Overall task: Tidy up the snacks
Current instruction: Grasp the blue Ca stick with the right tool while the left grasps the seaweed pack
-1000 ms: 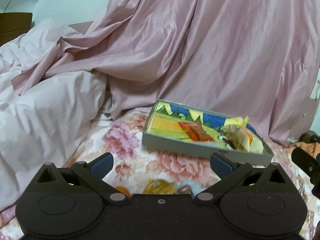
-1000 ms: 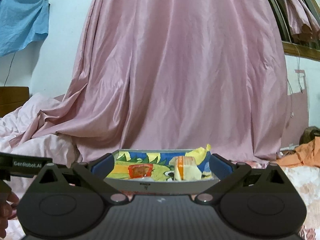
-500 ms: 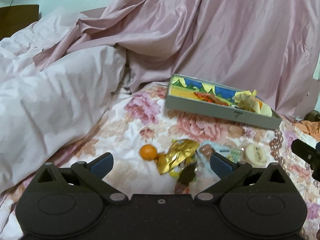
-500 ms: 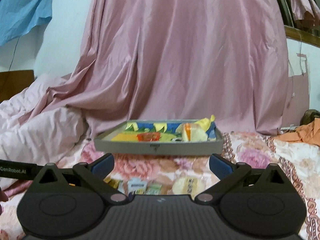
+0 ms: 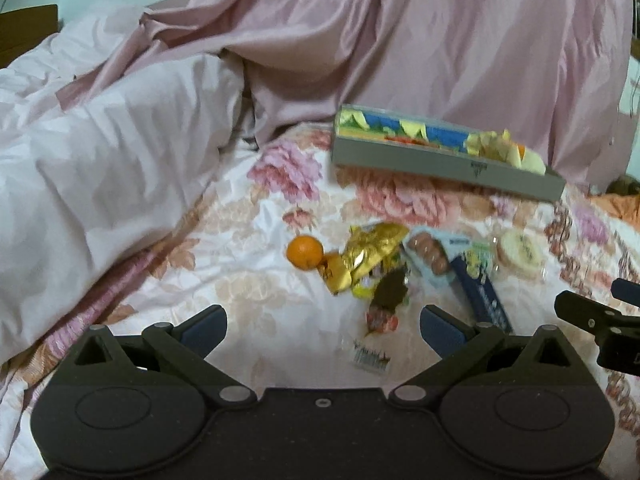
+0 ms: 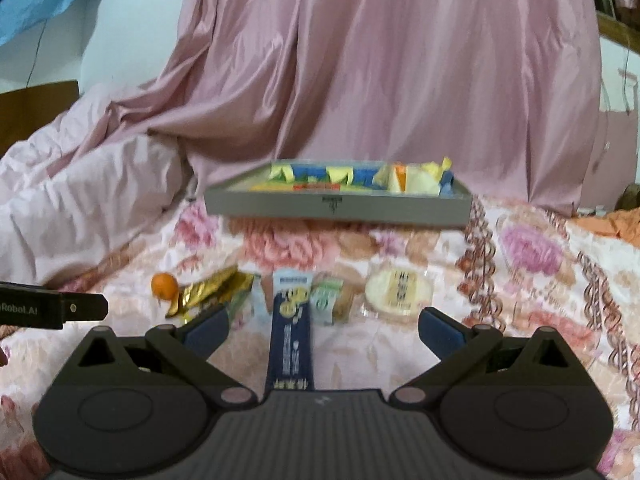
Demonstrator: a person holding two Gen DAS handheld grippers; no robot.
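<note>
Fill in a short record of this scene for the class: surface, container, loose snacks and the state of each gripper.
surface: floral bedsheet
container: grey tray, some snacks already inside
loose snacks: orange, gold wrapper, dark blue packet, round pale pack
left gripper: open, empty, above the pile
right gripper: open, empty, dark blue packet lying between its fingers
step: nothing gripped yet

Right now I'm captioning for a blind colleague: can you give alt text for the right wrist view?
An open right gripper hovers over a floral bedsheet, a dark blue snack packet lying between its fingers. Beyond lie a gold wrapper, an orange, a round wrapped cake and a partly filled grey tray.
</note>
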